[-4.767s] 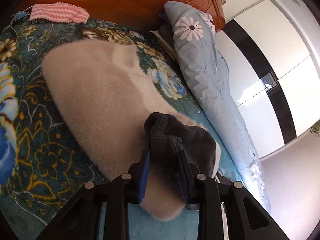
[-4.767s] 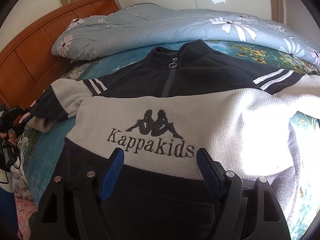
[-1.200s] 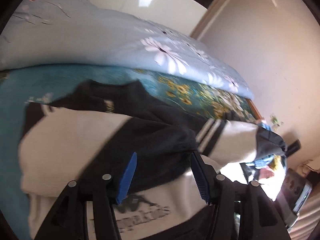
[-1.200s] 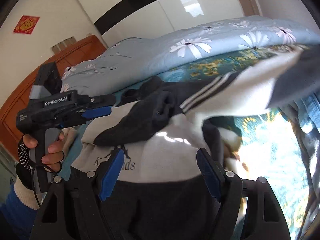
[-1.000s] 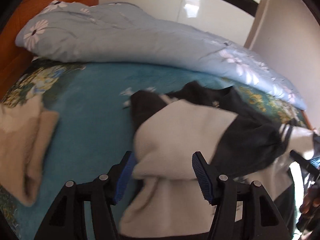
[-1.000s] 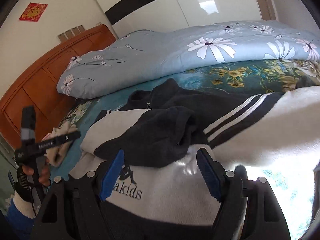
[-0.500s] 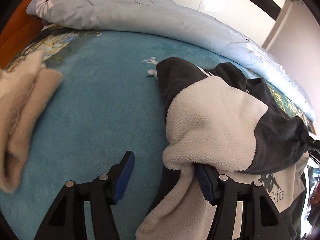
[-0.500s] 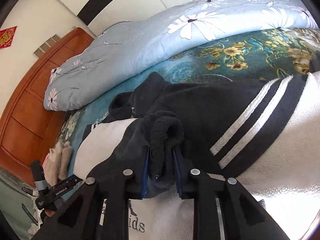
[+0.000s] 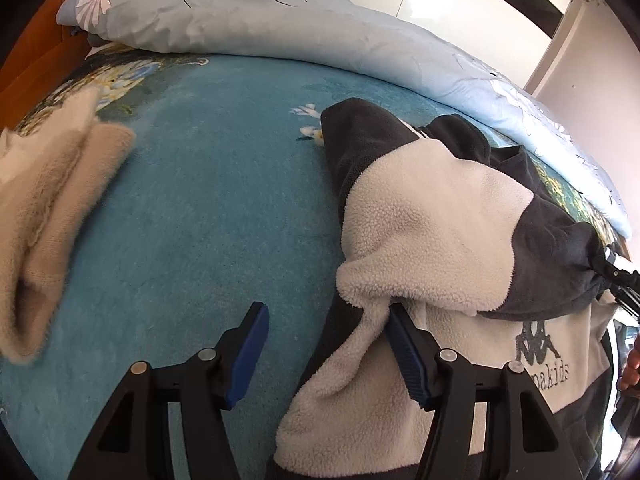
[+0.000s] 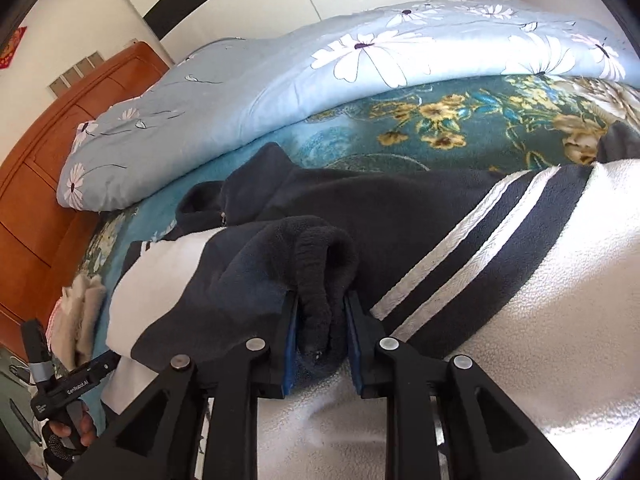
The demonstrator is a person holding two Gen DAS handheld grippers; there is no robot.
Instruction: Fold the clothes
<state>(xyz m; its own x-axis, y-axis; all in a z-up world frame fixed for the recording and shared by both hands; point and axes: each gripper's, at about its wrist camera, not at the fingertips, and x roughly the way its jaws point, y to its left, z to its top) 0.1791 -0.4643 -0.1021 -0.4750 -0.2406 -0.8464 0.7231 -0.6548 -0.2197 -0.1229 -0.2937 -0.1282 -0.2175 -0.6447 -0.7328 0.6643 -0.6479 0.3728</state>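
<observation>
A black and white fleece jacket [image 9: 432,224] [image 10: 540,280] lies on the teal bed blanket, one sleeve folded across its front. My right gripper [image 10: 320,320] is shut on that sleeve's dark cuff [image 10: 316,264]. My left gripper [image 9: 326,344] is open at the jacket's left edge; its right finger [image 9: 408,356] is tucked under the white fleece fold, its left finger [image 9: 248,352] is over the bare blanket. The left gripper also shows at the lower left of the right wrist view [image 10: 76,384].
A folded beige fuzzy garment [image 9: 44,200] [image 10: 84,312] lies to the left on the blanket [image 9: 200,200]. A light blue floral duvet [image 9: 280,28] [image 10: 360,64] runs along the far side. A wooden headboard [image 10: 48,184] stands at the left.
My right gripper closed on the sleeve cuff about half a second ago and still holds it. My left gripper let go of the sleeve and dropped to the jacket's left edge.
</observation>
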